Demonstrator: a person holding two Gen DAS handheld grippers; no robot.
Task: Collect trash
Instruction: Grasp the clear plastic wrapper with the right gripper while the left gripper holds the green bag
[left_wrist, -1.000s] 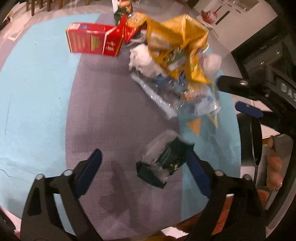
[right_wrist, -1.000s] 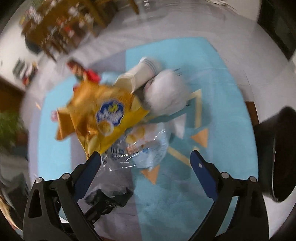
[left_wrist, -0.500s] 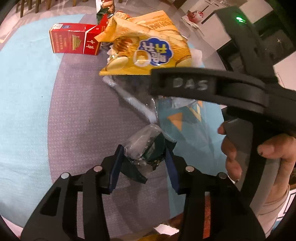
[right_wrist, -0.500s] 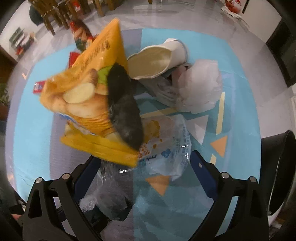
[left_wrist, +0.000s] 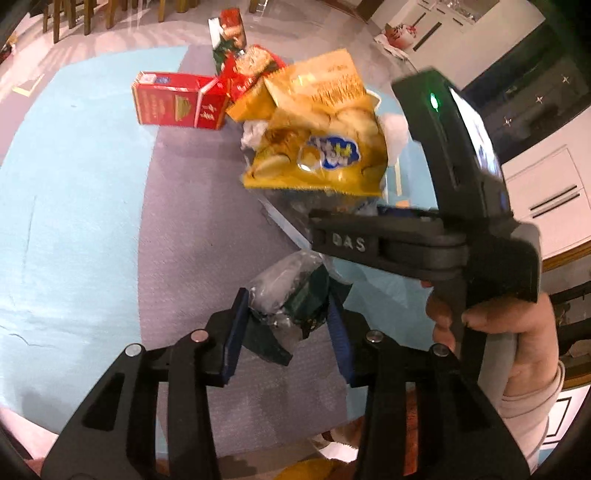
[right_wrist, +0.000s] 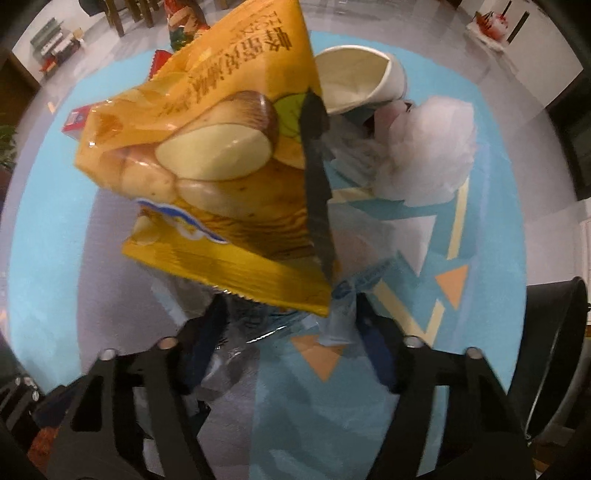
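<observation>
We have our left gripper (left_wrist: 286, 328) clamped on a crumpled dark-green and clear wrapper (left_wrist: 291, 295), held clear above the grey middle of the rug (left_wrist: 74, 206). Our right gripper (right_wrist: 286, 347) has just been closing, its jaws now either side of a clear plastic bag (right_wrist: 343, 306) with the yellow chip bag (right_wrist: 221, 177) draped over it; whether the pads actually bite yet, we cannot tell. So one piece is in hand, a second nearly so. Plenty remains on the rug: the red carton (left_wrist: 177, 101) toward the far edge, a white paper cup (right_wrist: 358, 79), a white crumpled tissue (right_wrist: 432, 144). A black bin (right_wrist: 554, 354) sits off the rug's right edge, and by our reckoning nothing has reached it.
</observation>
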